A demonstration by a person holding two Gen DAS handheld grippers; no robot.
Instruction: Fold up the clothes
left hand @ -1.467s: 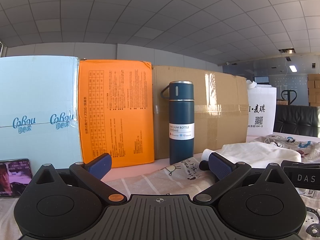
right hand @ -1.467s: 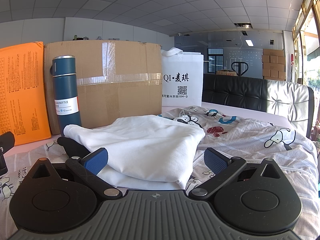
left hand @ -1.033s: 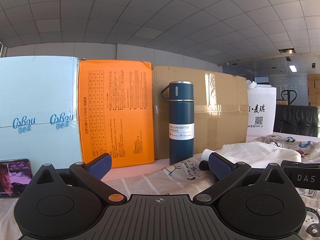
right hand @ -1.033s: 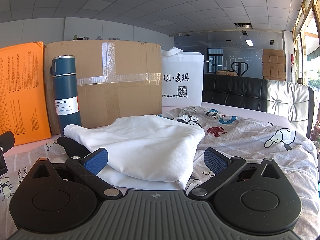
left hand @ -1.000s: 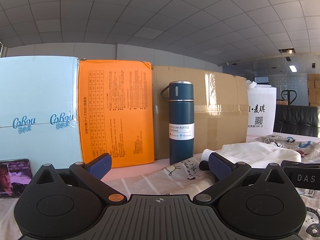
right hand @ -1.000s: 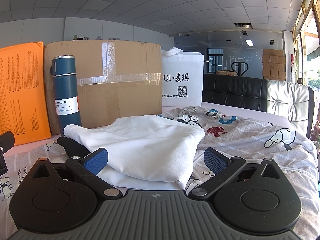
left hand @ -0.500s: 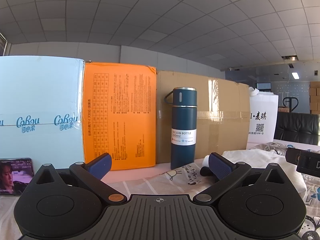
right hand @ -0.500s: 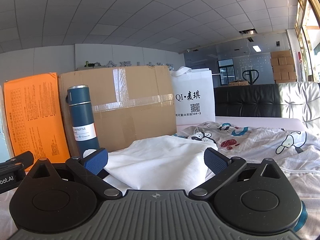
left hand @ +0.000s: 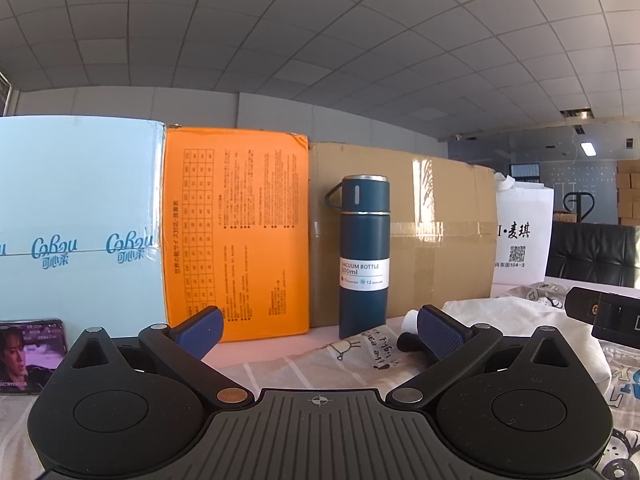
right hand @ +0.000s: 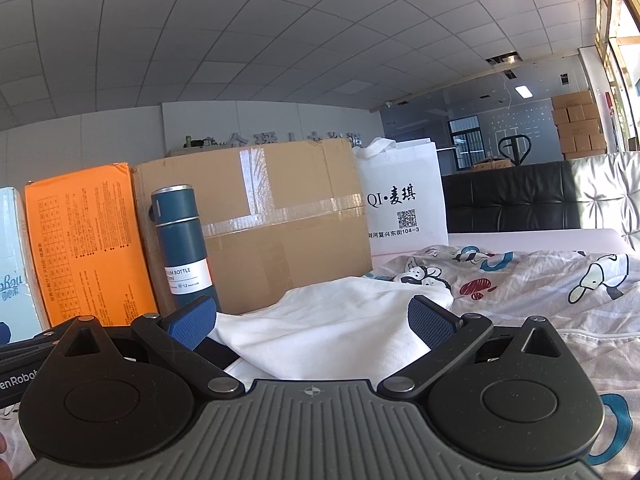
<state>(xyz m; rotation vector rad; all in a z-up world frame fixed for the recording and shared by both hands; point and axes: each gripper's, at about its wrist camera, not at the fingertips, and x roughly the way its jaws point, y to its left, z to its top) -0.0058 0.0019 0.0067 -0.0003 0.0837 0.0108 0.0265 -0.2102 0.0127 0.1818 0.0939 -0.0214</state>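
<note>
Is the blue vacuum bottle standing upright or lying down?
Upright. The vacuum bottle stands on its base with its cap on top, in front of the cardboard box.

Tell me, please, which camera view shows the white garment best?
The right wrist view: the white garment lies bunched on the printed sheet, directly ahead between the open right gripper fingers. The left wrist view shows only part of it at the right, behind the open left gripper and partly covered by the other gripper.

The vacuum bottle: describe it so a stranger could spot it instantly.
Along the back stands a row of boxes. The vacuum bottle stands upright before the brown cardboard box, just right of the orange box. It alone is a dark blue cylinder with a white label.
</note>
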